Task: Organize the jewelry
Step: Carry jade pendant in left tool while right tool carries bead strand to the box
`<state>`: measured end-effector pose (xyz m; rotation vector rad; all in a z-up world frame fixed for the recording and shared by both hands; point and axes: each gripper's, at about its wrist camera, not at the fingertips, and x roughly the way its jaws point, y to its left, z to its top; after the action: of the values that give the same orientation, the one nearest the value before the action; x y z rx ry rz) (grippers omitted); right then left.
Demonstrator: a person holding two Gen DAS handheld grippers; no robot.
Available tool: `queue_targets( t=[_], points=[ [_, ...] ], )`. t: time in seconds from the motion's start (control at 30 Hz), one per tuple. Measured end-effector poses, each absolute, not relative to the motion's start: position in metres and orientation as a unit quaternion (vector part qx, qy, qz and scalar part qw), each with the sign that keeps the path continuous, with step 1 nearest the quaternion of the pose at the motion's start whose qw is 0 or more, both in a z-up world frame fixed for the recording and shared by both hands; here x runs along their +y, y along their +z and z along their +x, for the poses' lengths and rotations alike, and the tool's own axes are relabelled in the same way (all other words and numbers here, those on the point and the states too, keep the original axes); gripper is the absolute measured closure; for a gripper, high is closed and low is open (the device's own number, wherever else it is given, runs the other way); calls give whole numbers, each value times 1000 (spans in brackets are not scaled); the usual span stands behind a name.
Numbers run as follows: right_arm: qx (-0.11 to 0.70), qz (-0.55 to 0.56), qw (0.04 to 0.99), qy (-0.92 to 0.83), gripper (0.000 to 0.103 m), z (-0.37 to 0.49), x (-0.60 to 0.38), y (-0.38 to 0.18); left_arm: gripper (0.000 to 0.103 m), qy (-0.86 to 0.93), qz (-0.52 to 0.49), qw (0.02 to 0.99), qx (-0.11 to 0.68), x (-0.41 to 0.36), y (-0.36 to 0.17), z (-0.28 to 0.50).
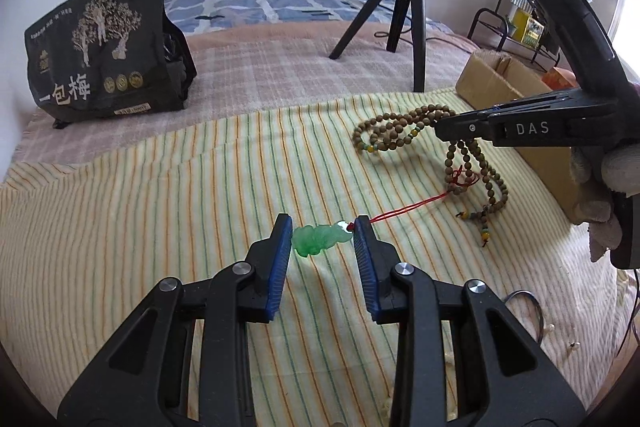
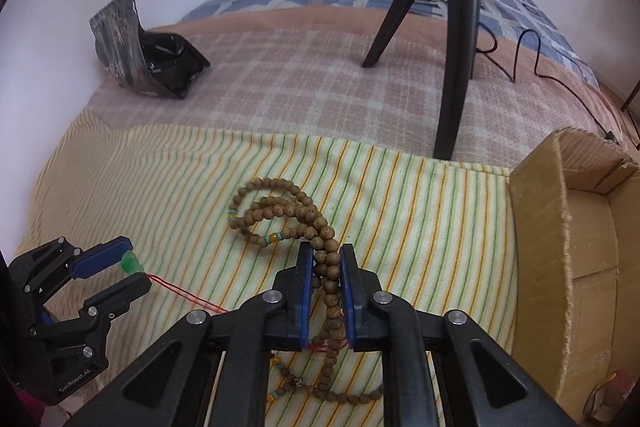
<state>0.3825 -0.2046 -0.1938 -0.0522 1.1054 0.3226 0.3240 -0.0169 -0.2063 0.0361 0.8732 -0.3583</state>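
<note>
Both tongs are busy over the striped cloth (image 1: pixel 160 211) spread on the bed. The left tongs (image 1: pixel 322 235) have the green jade pendant (image 1: pixel 318 239) pinched lengthwise between the 2 blue pads, jaws only partly apart, the stone spanning the gap. From the right wrist view the same pendant (image 2: pixel 131 263) sits at the tips of those tongs (image 2: pixel 134 265), raised a little off the cloth. A red cord (image 1: pixel 408 207) runs from the pendant's end across to the bead pile and looks tangled in it.

Over on the right, the right tongs (image 2: pixel 327 259) are clamped nearly closed on several strands of the wooden bead necklace (image 2: pixel 276 211); beads are squeezed between the pads, loops lie on the cloth ahead of the tips and more strands hang down behind them. In the left wrist view the right tongs (image 1: pixel 440 129) come in from the side, gripping that necklace (image 1: pixel 400 131) with beads dangling beneath.

A cardboard box (image 2: pixel 560 227) sits just beside the cloth on the right, open side up. A black tripod (image 1: pixel 404 7) stands behind, a black snack bag (image 1: pixel 104 47) to the left
</note>
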Motion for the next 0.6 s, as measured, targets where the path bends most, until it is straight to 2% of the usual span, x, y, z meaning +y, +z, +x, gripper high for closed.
queue_targets(
  t=[0.6],
  points=[
    [463,0,877,125,92,345,-244,-114,72,-145,24,919,365,16,-129,283]
  ],
)
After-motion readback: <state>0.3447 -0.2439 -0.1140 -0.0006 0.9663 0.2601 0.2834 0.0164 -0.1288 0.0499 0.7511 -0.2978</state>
